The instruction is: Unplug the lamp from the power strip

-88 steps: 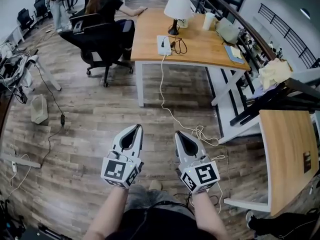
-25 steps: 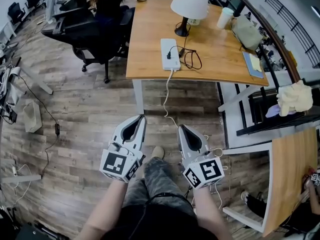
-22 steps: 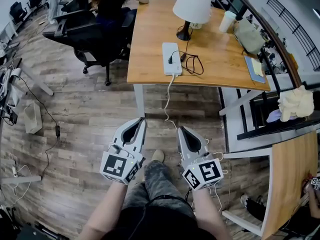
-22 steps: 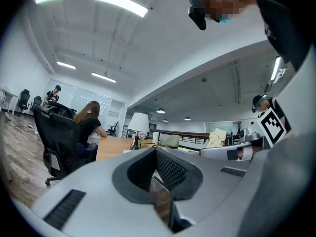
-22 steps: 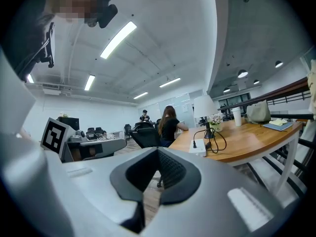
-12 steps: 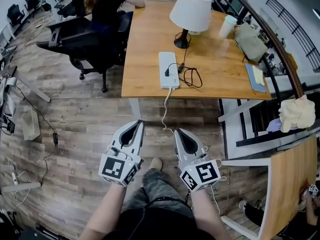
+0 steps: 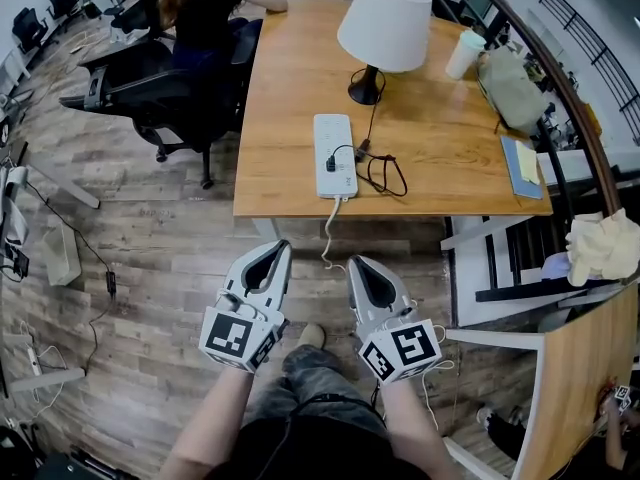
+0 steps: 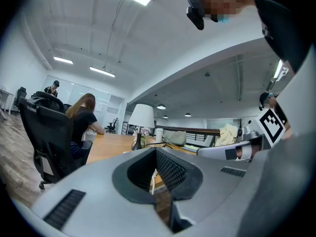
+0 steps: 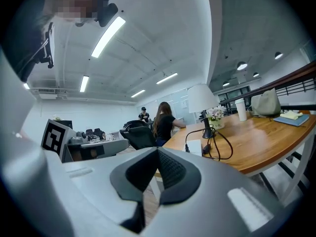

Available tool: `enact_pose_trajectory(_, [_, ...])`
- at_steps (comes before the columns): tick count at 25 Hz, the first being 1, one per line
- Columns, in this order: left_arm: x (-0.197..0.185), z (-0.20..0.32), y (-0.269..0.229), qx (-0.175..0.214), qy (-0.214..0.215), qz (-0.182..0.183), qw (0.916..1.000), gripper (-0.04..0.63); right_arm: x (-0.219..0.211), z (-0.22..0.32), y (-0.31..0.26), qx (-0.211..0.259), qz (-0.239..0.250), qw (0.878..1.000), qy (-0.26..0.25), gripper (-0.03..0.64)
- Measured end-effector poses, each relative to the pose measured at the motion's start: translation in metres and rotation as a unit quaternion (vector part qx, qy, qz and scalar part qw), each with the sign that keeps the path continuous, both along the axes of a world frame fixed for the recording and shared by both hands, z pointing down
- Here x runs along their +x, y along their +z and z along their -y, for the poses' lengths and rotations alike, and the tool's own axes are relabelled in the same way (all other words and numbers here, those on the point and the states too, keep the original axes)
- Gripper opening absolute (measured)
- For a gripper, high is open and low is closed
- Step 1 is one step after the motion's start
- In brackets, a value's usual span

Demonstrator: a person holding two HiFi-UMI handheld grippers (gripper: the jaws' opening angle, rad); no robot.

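This looks like the approach stage. The long wooden desk (image 7: 290, 118) lies ahead, and on it stands the white-shaded lamp with a black base (image 7: 384, 23), just beyond the far end of the flat white power strip (image 7: 334, 138). The lamp's small black plug (image 7: 331, 159) sits in the strip, so nothing is unplugged yet. Next, one gripper needs to open around that plug, perhaps with the other steadying the strip. The left gripper (image 7: 277, 248) and right gripper (image 7: 355, 263) hang low, well short of the desk, each with its jaws pressed together on nothing.
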State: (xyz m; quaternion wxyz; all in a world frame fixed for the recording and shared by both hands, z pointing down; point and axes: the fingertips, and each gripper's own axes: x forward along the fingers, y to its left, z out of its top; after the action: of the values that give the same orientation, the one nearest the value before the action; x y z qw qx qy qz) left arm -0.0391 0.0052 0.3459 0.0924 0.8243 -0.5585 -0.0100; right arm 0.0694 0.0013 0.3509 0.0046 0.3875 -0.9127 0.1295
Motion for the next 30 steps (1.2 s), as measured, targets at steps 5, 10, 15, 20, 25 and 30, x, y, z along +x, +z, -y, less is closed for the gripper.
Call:
enact_pose_trajectory(5, [0.003,0.022,-0.001,0.002,0.003,0.005,1.0000,-0.003,-0.003,0.022,0.005,-0.004,0.000,1.000,-0.007,0.008])
enact_pose_trajectory(10, [0.007,0.033,0.000,0.006,0.008,0.009,0.9999,-0.003,-0.008,0.034,0.008,-0.008,0.003,1.000,-0.014,0.008])
enact_pose_trajectory(15, [0.006,0.038,0.003,0.001,0.014,0.015,0.9998,-0.003,-0.011,0.040,0.011,-0.016,0.009,1.000,-0.013,0.008])
enact_pose_trajectory(20, [0.003,0.053,0.012,-0.008,0.023,0.019,0.9995,-0.003,-0.015,0.053,0.018,-0.024,0.010,1.000,-0.005,0.008])
enact_pose_trajectory(25, [0.009,0.074,0.026,-0.019,0.056,0.023,0.9980,-0.003,-0.017,0.073,0.023,-0.030,0.001,0.999,0.017,0.008])
enact_pose_trajectory(30, [0.014,0.100,0.034,-0.029,0.089,0.030,0.9952,-0.003,-0.020,0.097,0.030,-0.040,-0.007,0.999,0.037,0.008])
